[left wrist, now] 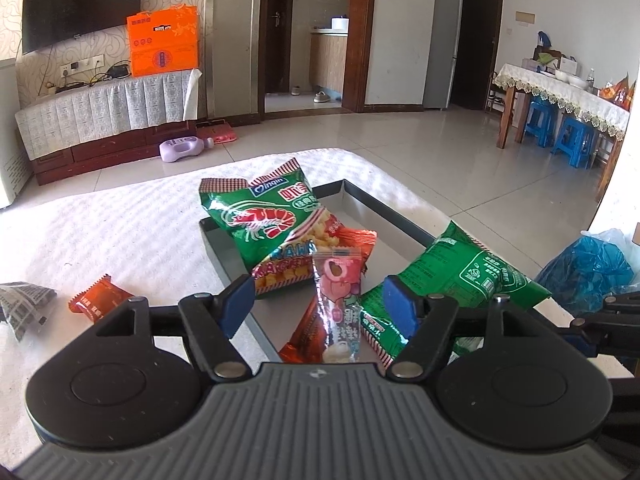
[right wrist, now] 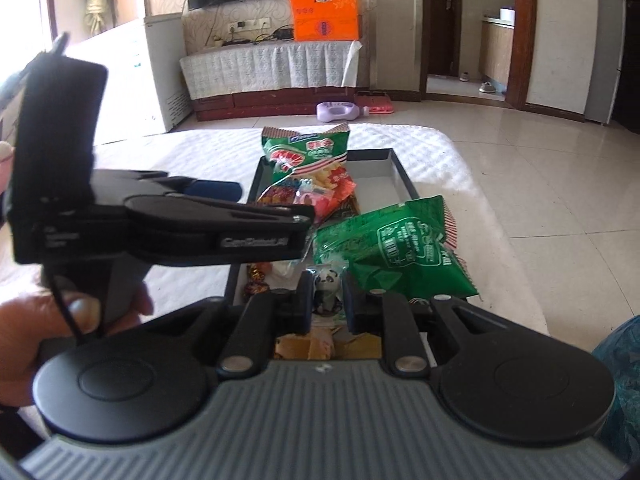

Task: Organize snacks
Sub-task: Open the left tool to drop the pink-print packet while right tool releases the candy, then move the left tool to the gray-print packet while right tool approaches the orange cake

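Observation:
A dark grey tray [left wrist: 224, 256] on the white-covered table holds snacks: a green shrimp-cracker bag [left wrist: 264, 216], a second green bag [left wrist: 460, 280] lying face down, red packets and a clear pink candy packet [left wrist: 340, 304]. My left gripper [left wrist: 320, 304] is open above the tray, the pink packet standing between its blue pads untouched. My right gripper [right wrist: 327, 292] is shut on a small panda-print packet [right wrist: 327, 282] over the tray's near end [right wrist: 236, 280]. The left gripper [right wrist: 216, 190] also shows side-on in the right wrist view.
An orange packet [left wrist: 98, 298] and a grey patterned packet [left wrist: 24, 304] lie on the cloth left of the tray. A blue plastic bag [left wrist: 588, 264] sits off the table's right edge. The far end of the tray [right wrist: 372, 168] is bare.

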A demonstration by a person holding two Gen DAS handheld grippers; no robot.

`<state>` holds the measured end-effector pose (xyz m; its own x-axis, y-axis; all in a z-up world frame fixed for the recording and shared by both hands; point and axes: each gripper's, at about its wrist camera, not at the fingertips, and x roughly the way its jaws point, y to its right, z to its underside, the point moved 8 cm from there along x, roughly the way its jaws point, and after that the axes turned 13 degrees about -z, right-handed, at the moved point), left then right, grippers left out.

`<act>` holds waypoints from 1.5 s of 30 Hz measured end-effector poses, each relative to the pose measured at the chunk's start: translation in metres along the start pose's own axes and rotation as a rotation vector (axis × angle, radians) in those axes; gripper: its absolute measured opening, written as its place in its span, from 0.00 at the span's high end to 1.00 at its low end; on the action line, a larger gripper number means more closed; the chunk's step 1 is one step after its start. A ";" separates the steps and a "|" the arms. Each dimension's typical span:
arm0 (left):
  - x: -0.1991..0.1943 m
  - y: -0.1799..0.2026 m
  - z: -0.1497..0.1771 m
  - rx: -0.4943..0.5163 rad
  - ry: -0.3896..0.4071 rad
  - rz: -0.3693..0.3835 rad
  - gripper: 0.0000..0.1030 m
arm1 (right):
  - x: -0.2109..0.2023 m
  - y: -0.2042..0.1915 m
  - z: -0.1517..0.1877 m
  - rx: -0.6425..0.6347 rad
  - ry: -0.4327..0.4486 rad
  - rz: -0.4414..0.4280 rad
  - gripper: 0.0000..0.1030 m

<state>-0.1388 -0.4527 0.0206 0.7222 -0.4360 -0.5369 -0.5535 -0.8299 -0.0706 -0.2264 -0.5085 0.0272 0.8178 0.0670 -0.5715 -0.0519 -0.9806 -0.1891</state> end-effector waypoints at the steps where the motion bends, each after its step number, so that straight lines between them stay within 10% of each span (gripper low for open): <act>1: -0.002 -0.002 0.000 -0.003 0.001 -0.002 0.26 | 0.000 0.000 0.000 0.005 0.003 -0.002 0.72; 5: -0.010 -0.012 -0.002 -0.007 0.011 -0.016 0.24 | -0.004 -0.008 -0.004 -0.017 0.042 0.009 0.40; 26: -0.012 -0.244 0.028 -0.154 -0.066 -0.452 0.14 | 0.045 -0.116 -0.031 -0.139 0.066 -0.174 0.40; 45: 0.051 -0.289 0.037 -0.132 -0.136 -0.396 0.12 | 0.186 -0.139 -0.052 -0.238 -0.108 -0.133 0.40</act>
<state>0.0429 -0.2225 -0.0173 0.8018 -0.0323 -0.5967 -0.1805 -0.9650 -0.1903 -0.0374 -0.3699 -0.0110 0.7422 0.2049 -0.6381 0.1985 -0.9766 -0.0827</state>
